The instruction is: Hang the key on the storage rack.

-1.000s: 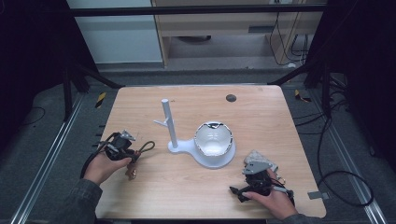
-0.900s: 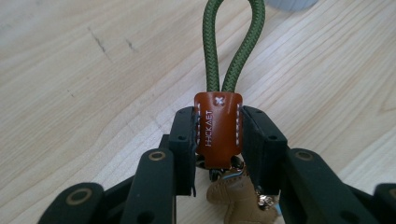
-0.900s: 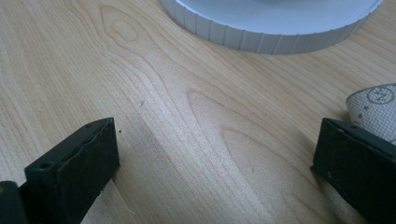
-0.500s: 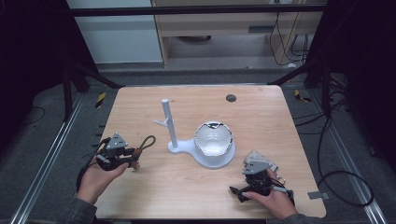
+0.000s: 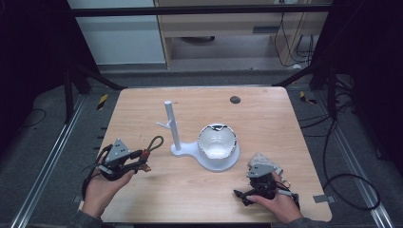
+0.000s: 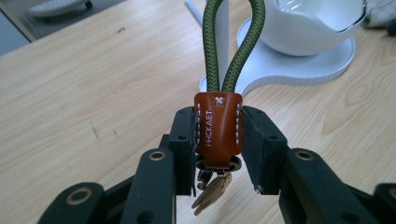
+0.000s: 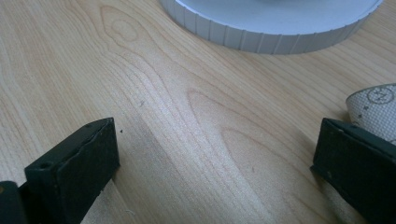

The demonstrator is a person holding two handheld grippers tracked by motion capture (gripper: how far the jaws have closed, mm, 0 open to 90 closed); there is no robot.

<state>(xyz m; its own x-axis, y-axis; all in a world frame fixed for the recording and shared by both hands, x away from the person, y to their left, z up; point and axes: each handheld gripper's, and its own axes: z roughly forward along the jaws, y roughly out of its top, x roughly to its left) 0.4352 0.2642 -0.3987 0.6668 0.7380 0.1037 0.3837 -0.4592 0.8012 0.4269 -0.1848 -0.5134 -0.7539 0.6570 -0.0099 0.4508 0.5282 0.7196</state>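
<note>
keychain (image 6: pixel 218 128): brown leather tab, white stitching, olive-green rope loop (image 6: pixel 233 42) sticking out forward, small metal bits hanging under; pinched by tab between left gripper (image 6: pixel 218 140) jaws, up off table near left edge, loop aimed at white stand (image 5: pixel 177 137) with post, hook and bowl-ish dish

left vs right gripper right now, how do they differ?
Left gripper is shut on the keychain; right gripper stands open with bare table between its jaws. Left points toward the white stand; right sits beside the stand's round base. Both are hand-held, low over the table.
</note>
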